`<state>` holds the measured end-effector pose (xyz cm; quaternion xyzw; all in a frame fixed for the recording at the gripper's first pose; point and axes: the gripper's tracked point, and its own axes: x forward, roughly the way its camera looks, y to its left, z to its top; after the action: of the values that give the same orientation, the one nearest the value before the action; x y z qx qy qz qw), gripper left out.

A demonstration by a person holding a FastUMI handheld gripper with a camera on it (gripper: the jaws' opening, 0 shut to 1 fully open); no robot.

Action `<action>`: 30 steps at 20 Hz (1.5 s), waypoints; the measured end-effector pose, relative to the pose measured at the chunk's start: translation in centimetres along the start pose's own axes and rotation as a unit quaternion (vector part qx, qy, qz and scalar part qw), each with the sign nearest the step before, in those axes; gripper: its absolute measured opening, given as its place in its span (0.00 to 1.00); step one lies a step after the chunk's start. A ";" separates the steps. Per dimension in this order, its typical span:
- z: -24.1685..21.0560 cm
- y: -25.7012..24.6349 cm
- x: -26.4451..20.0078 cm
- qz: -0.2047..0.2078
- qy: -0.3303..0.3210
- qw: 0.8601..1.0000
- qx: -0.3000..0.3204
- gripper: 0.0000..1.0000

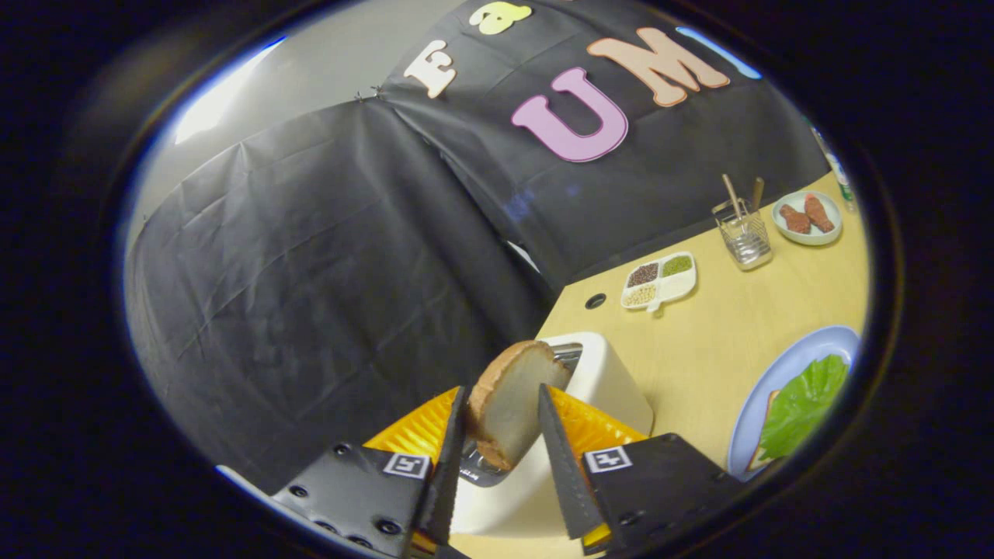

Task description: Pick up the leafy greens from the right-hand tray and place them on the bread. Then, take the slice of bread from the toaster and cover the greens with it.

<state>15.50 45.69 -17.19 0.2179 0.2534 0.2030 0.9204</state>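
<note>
A slice of bread (512, 407), brown crust around a pale face, stands tilted between my fingers, its lower end just above the slot of the white toaster (613, 380). My gripper (501, 392) is shut on the slice, one finger pressing each flat side. To the right, a pale blue plate (776, 380) lies on the wooden table. On it the leafy greens (804, 404) rest on another slice of bread (765, 449), of which just a corner peeks out.
Beyond the toaster lie a white divided dish (658, 281) of beans and seeds, a wire holder (744, 233) with wooden sticks and a small bowl (808, 217) of reddish food. A round hole (596, 300) sits in the table near the black cloth wall.
</note>
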 end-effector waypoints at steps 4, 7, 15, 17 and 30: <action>0.8 -0.5 -0.4 -0.021 -0.019 0.999 -0.021 0.44; 0.5 -0.5 -0.5 -0.019 -0.014 1.000 -0.019 0.26; 3.7 2.3 -2.3 0.017 -0.060 0.998 -0.023 0.09; 4.8 2.8 -3.0 0.026 -0.073 0.997 -0.020 0.09; 10.7 -2.6 -12.4 0.024 -0.143 0.989 0.020 0.08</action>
<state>12.28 34.36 -5.52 0.2690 0.1180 0.1867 0.9375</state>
